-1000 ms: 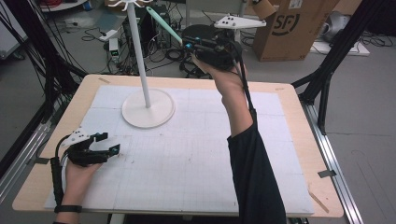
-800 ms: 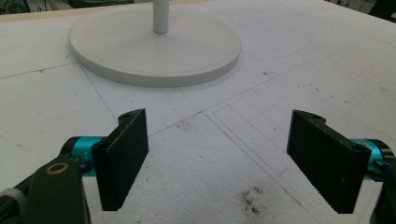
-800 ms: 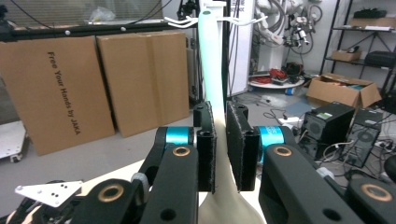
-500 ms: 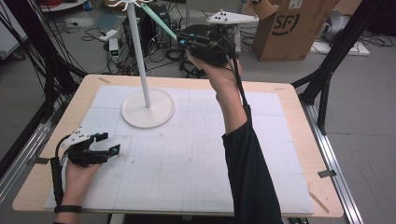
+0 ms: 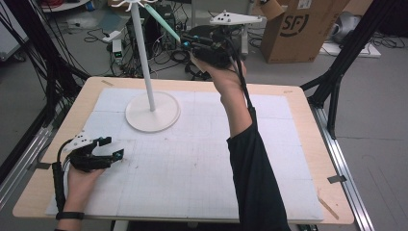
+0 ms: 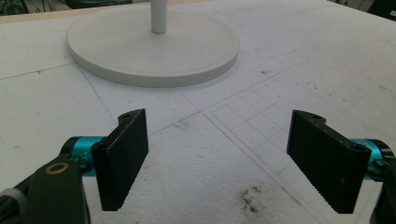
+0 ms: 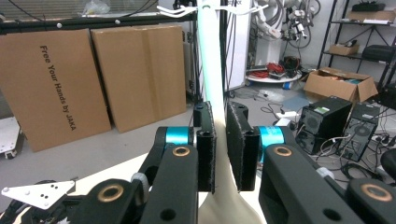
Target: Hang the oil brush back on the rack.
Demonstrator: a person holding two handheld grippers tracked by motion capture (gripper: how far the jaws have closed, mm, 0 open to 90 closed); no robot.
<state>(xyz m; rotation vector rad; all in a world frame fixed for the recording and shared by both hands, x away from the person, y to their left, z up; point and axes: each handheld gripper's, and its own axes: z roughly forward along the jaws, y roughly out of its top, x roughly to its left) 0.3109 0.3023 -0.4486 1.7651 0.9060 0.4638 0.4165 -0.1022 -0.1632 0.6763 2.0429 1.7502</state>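
One long, pale green-and-cream item is close to hung, we judge.
We grasp it in our right hand-held gripper, raised behind the desk; its far tip reaches the hooks atop the white stand, and whether it has caught there we cannot tell. Our left hand-held gripper rests released on the desk near the stand's base; nothing blocks the way.

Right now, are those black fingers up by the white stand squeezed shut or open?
Shut on something. The right gripper has its fingers pressed against a pale green strip that runs between them toward the stand's hooks.
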